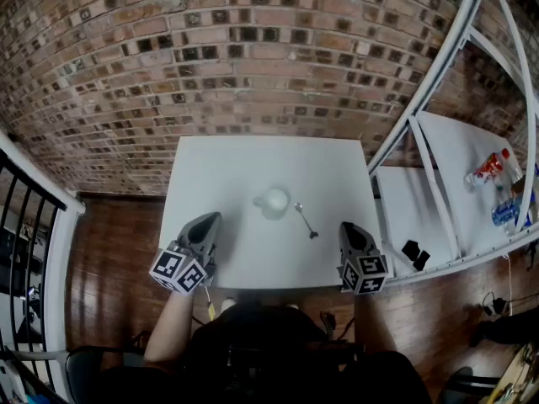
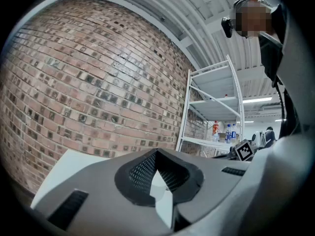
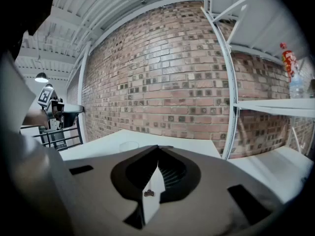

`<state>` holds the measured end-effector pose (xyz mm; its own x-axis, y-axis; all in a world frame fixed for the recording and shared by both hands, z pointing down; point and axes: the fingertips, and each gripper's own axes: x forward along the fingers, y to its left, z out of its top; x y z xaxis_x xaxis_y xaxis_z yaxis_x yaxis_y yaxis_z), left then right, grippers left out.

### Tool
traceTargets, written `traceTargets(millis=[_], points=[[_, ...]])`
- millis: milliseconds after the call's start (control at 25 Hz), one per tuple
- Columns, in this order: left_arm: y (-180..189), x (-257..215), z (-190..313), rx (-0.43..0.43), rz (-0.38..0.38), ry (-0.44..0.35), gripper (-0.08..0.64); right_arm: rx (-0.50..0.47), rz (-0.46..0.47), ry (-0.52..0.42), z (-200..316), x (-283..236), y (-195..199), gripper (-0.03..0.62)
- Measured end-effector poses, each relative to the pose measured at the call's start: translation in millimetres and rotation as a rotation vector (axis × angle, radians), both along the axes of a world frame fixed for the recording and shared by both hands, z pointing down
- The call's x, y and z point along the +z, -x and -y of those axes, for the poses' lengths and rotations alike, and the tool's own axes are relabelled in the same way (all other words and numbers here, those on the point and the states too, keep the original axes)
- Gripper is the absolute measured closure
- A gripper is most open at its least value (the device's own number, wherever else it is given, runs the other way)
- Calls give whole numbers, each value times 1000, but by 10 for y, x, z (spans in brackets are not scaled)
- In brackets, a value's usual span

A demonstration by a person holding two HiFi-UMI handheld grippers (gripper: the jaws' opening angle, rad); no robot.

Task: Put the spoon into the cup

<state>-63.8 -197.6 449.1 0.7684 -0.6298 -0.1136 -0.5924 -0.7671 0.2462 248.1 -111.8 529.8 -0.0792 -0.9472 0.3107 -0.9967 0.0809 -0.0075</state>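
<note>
A white cup (image 1: 272, 200) stands near the middle of the white table (image 1: 219, 175). A small metal spoon (image 1: 306, 220) lies flat just to the right of the cup, its dark handle end toward me. My left gripper (image 1: 212, 218) hovers over the table's near left part, short of the cup, with its jaws shut and nothing between them. My right gripper (image 1: 348, 226) is over the near right corner, right of the spoon, also shut and empty. In the right gripper view the cup (image 3: 129, 145) shows beyond the closed tips of the right gripper (image 3: 157, 148). The left gripper view shows the left gripper (image 2: 157, 152) with tips together.
A brick wall (image 1: 253, 49) rises behind the table. A white shelf frame (image 1: 421, 99) stands to the right, holding bottles (image 1: 493, 168) and small black items (image 1: 414, 252). A black railing (image 1: 25, 225) runs along the left over a wooden floor.
</note>
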Motion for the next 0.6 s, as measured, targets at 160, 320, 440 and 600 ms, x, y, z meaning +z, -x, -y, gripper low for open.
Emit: traceTargets(millis=[160, 320, 440, 600], points=[[-133, -24, 55, 14, 4, -11, 555, -29, -11, 19, 116, 31, -14, 576], [-213, -45, 112, 18, -2, -18, 557, -80, -35, 68, 276, 199, 47, 539], [-233, -12, 148, 11, -3, -9, 555, -125, -42, 157, 358, 499, 104, 494], [-244, 10, 192, 2, 2, 3, 555, -167, -79, 276, 415, 897, 134, 448]])
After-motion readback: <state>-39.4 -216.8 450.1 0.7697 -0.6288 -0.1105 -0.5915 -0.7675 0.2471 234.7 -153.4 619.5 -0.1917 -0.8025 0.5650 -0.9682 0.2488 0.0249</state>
